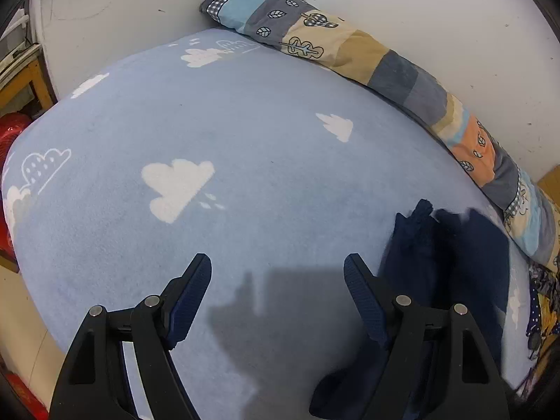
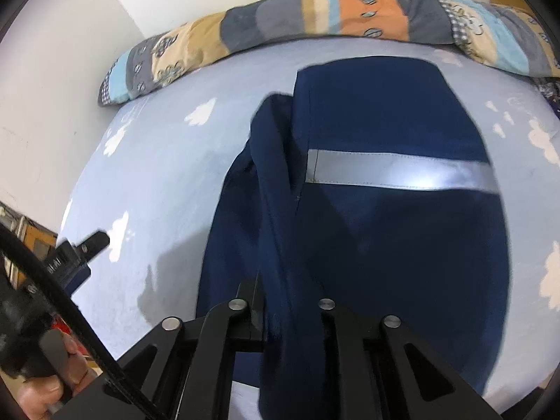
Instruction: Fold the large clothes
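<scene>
Navy garment [image 2: 385, 227] fills the frame's centre, spread over the bed [image 2: 157, 175], one bunched fold clamped in the right tool [image 2: 280, 315]; left tool [image 1: 276, 280] gapes empty (lower left). Folding midway, likely; next, lay it across.

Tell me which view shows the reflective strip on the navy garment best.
The right wrist view. There the silver reflective strip runs across the navy garment, fully visible and well lit. The left wrist view shows only a dark, blurred part of the garment at its right edge, with no strip in sight.
</scene>
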{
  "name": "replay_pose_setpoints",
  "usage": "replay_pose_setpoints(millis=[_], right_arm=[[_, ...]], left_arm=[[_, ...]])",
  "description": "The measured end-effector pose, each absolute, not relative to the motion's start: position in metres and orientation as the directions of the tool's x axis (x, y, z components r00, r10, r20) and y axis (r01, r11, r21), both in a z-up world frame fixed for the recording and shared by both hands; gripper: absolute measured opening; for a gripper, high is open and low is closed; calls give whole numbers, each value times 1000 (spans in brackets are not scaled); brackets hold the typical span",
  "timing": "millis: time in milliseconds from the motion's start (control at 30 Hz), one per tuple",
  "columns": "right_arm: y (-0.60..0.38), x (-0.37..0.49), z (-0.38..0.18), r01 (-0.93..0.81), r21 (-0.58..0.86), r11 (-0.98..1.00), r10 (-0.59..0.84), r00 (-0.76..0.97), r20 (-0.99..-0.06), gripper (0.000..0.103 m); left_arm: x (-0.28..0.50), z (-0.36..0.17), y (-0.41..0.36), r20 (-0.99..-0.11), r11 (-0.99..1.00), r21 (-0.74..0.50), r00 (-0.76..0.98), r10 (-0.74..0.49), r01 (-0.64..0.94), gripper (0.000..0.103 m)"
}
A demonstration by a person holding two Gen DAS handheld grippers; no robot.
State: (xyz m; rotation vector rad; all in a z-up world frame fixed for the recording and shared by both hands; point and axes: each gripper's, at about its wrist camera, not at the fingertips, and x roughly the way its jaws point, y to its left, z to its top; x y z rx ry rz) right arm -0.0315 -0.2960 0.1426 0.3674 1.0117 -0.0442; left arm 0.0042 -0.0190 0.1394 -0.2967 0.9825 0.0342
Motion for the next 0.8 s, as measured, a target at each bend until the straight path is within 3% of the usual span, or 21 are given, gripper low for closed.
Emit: replay_pose_setpoints(millis=[233, 367, 433, 567, 633, 733, 800], right_arm=[[-256, -22, 121, 180, 278, 944, 149, 518, -842, 6], [-253, -21, 112, 133, 286, 949, 184, 500, -846, 11], [-257, -26, 119, 84, 340, 937, 252, 512, -821, 18], [-263, -40, 141, -69, 436, 897, 416, 463, -782, 19], [-285, -53, 164, -124, 508, 852, 498, 490, -716, 19], [-344, -62, 192, -68, 482, 873, 417, 616, -668, 20], [-388, -63, 196, 15, 467, 884, 341, 662, -667, 26]], left_arm=[[2, 143, -25, -821, 965, -215, 563, -97, -148, 77], [3, 142, -23, -822, 963, -218, 562, -94, -157, 77], [3, 144, -24, -818, 961, -226, 566, -100, -157, 77], [3, 144, -29, -817, 963, -221, 568, -98, -152, 77], [3, 142, -31, -819, 966, -216, 565, -98, -145, 77], [3, 142, -37, -820, 971, -202, 565, -95, -130, 77], [3, 142, -44, -816, 973, -205, 567, -108, -109, 77]])
